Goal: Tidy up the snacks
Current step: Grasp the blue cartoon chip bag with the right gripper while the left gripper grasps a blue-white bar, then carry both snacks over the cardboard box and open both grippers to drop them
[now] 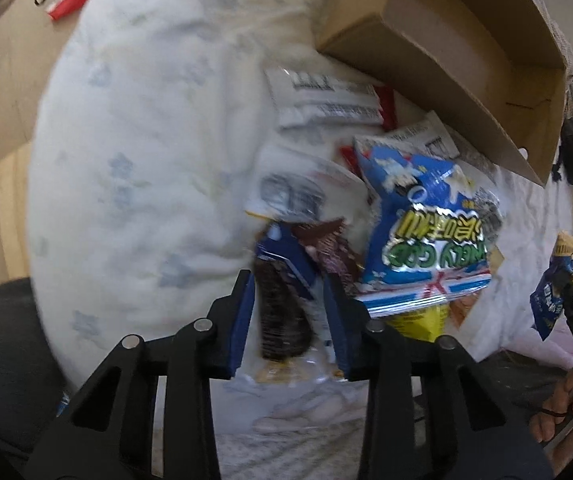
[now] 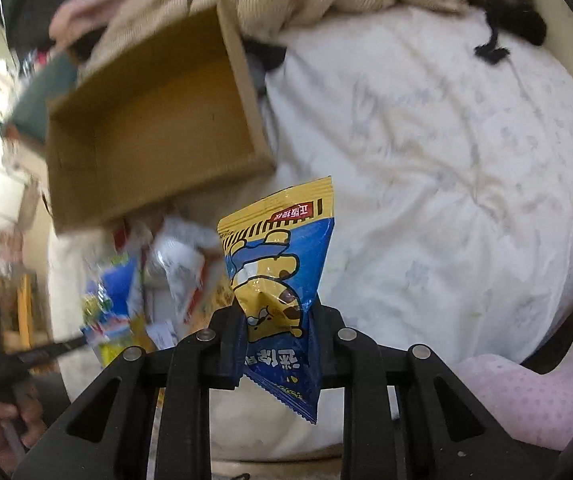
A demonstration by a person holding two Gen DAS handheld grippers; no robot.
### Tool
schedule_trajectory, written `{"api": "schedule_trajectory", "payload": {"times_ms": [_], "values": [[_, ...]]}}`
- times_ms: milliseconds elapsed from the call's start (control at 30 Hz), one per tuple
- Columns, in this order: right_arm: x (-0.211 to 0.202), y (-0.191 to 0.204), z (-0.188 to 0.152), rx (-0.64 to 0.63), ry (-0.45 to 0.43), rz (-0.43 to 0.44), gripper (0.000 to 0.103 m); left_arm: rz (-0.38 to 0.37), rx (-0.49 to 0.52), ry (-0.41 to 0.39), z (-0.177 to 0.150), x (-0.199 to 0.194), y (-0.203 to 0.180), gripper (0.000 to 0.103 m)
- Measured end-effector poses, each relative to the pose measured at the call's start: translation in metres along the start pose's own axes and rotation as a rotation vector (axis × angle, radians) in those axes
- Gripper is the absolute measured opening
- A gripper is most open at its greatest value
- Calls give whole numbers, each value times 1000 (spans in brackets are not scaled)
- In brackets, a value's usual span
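Snack packets lie heaped on the white quilt (image 1: 134, 168), just beside the open cardboard box (image 1: 438, 60), which looks empty in both views.

We judge these packets light, crinkly and slick: foil film that slides under a pad and folds rather than resists. Puffed ones such as the big blue bag (image 1: 426, 232) hold air and brittle contents, so a hard squeeze at the belly risks crushing. Better to take them by a flat sealed edge or a corner.

Left gripper (image 1: 290, 308): jaws drawn in narrow around a dark brown packet (image 1: 282, 320) at the near edge of the heap. Blue pads sit on either side of it; the view is blurred, so we read this as a pinch, though how firm we cannot tell. Other wrappers lie just beside it and may be dragged along.

Right gripper (image 2: 276, 344): jaws pressed in on the blue-and-yellow bear packet (image 2: 278, 280), gripped at its lower half, film creased at the pinch. The packet hangs clear of the quilt, upside down to the camera, near the box's corner. From the left view the same packet (image 1: 554, 292) shows lifted off to the side.

Nothing is in the box yet, by our reading.
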State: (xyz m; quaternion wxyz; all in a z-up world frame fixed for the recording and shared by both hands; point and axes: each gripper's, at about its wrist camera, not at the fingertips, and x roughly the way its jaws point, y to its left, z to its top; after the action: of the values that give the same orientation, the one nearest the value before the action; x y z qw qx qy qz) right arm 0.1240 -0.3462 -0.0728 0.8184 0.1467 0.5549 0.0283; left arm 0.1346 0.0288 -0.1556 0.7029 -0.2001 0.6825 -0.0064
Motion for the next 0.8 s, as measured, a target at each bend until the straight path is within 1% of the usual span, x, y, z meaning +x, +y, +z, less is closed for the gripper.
{"api": "schedule_trajectory", "payload": {"times_ms": [67,167,200,233,267,333,467,567,667,767,800], "values": [[-8,5,9,-1,-7,7,25,10,4,4,-2,6,-5,32],[2,13,9,-2,-8,29,25,29,9,-5,-4,11,-11,30],[5,14,8,-6,-9,33,25,32,24,-10,-4,10,-15,27],[5,16,8,-14,-11,37,25,29,37,-12,-5,12,-18,19],[4,18,8,-19,-11,40,25,29,47,-14,-6,11,-20,15],[1,19,9,-24,-11,45,25,53,56,-25,-9,9,-20,12],[3,23,11,-27,-8,60,25,58,59,-18,-13,7,-16,11],[3,26,11,-32,-12,65,25,44,63,-24,-18,2,-11,8],[-2,29,10,-35,-26,83,25,42,87,-76,-21,-14,-15,8],[-11,33,11,-44,-64,109,25,23,82,-139,-21,-36,-13,8],[-14,34,12,-45,-78,119,25,22,92,-180,-22,-48,-13,8]]}}
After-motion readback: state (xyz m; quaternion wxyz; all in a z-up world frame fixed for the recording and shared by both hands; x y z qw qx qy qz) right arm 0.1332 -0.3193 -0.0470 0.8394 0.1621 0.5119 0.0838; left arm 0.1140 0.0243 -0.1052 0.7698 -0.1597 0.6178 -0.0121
